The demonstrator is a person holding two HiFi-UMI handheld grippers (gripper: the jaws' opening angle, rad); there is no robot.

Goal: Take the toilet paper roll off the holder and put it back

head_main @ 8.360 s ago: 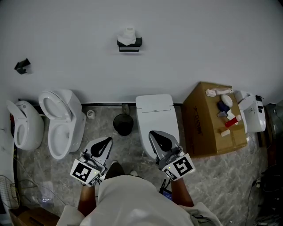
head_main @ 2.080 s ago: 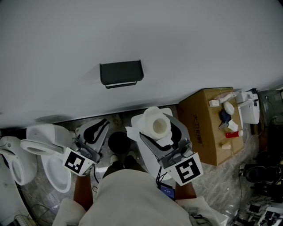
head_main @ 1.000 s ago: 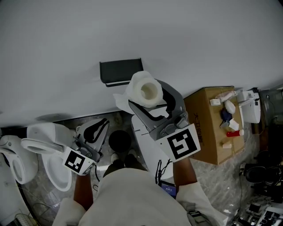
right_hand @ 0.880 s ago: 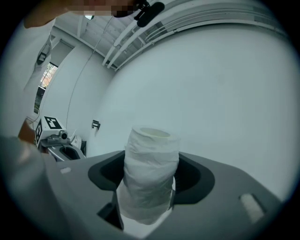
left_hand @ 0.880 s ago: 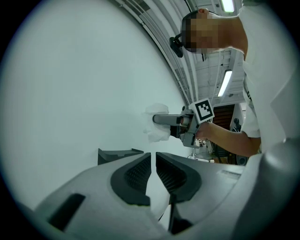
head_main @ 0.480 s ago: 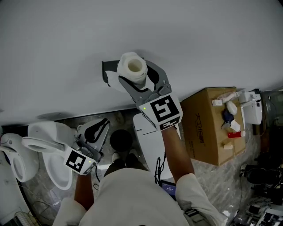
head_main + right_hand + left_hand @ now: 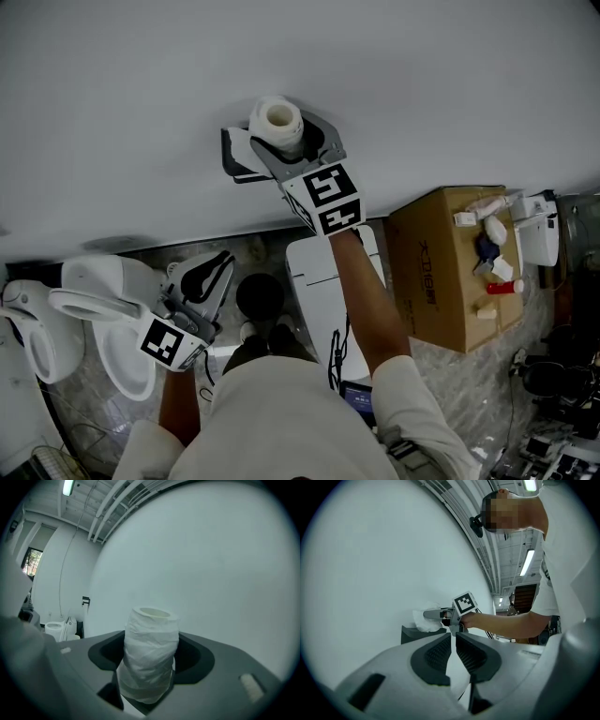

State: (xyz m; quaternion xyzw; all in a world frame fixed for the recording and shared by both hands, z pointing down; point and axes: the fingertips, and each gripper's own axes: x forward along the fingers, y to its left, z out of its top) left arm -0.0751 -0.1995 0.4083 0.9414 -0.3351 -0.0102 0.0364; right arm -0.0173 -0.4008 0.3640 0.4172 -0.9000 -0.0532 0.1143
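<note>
Right tongs (image 7: 284, 134) pinch an upright toilet paper roll (image 7: 276, 120) over the black wall holder (image 7: 234, 157); left tongs (image 7: 217, 268) are pressed together.

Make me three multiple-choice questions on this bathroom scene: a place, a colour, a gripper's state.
1. Where is the toilet paper roll? A on the cardboard box; B between the right gripper's jaws; C on the floor.
2. What colour is the wall holder? A black; B red; C white.
3. How do the left gripper's jaws stand? A wide apart; B clamped on the roll; C together, nothing between.
Answers: B, the right gripper view shows the pads on the roll; A, it shows black in the head view; C, the left gripper view shows them closed and bare.
</note>
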